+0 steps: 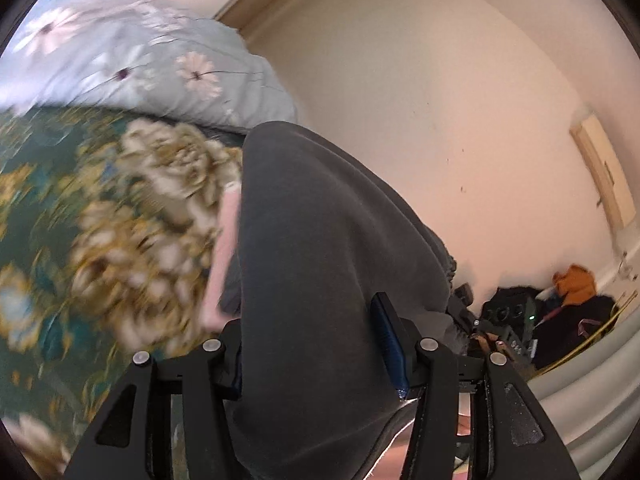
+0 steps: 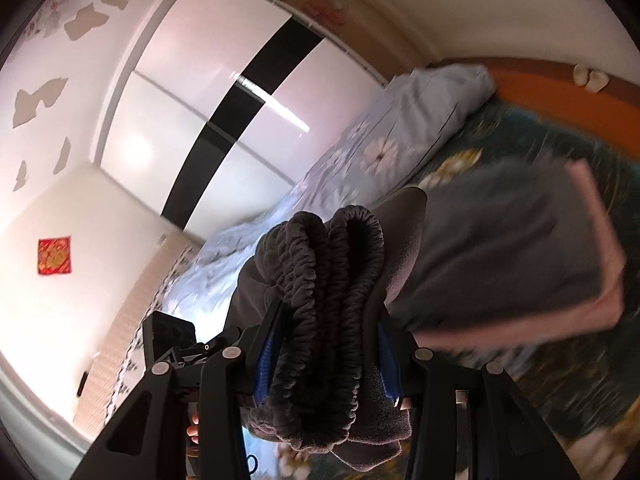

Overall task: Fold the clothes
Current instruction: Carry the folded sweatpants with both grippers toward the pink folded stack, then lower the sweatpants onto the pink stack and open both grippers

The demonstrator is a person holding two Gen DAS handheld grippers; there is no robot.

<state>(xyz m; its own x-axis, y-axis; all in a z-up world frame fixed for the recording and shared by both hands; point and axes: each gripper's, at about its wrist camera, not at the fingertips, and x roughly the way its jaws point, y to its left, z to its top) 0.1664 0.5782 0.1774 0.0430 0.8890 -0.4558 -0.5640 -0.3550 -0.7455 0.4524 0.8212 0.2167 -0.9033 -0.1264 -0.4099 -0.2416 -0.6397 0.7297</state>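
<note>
A dark grey garment with pink trim, likely trousers, hangs between both grippers above the bed. In the left wrist view my left gripper (image 1: 312,332) is shut on a fold of the grey cloth (image 1: 320,220), which stretches away and up; a pink cuff (image 1: 224,256) shows at its left edge. In the right wrist view my right gripper (image 2: 330,344) is shut on the bunched elastic waistband (image 2: 332,280) of the grey garment (image 2: 500,240), whose pink-edged end (image 2: 600,240) trails to the right, blurred.
The bed has a dark green floral cover (image 1: 80,220) and a pale blue flowered quilt (image 1: 140,52) heaped at its far side. A cream wall (image 1: 440,100) and a pile of dark things with orange cloth (image 1: 572,284) lie right. A white wardrobe (image 2: 208,100) stands beyond the bed.
</note>
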